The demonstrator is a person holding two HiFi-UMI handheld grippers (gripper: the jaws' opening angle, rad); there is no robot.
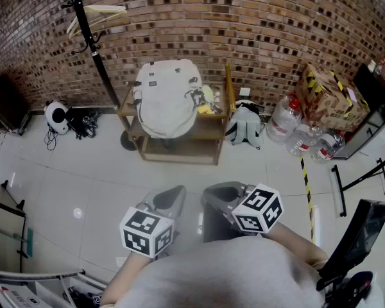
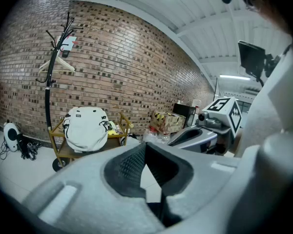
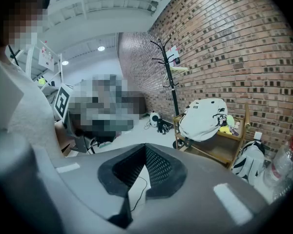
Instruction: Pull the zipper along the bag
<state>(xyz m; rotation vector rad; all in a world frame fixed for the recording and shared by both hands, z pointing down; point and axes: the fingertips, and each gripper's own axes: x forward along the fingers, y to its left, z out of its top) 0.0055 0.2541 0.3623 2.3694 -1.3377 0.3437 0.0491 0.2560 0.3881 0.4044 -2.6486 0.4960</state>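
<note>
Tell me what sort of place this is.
Probably an indoor workshop or lab-like storage corner: a red-brown brick wall, a black coat stand, and a wooden cart carrying a white backpack, beside large clear water bottles.

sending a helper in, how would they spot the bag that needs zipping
Against the brick wall stands a low wooden cart. The big off-white backpack sits on its top shelf; the smaller bag beside the cart lies on the floor.
</note>
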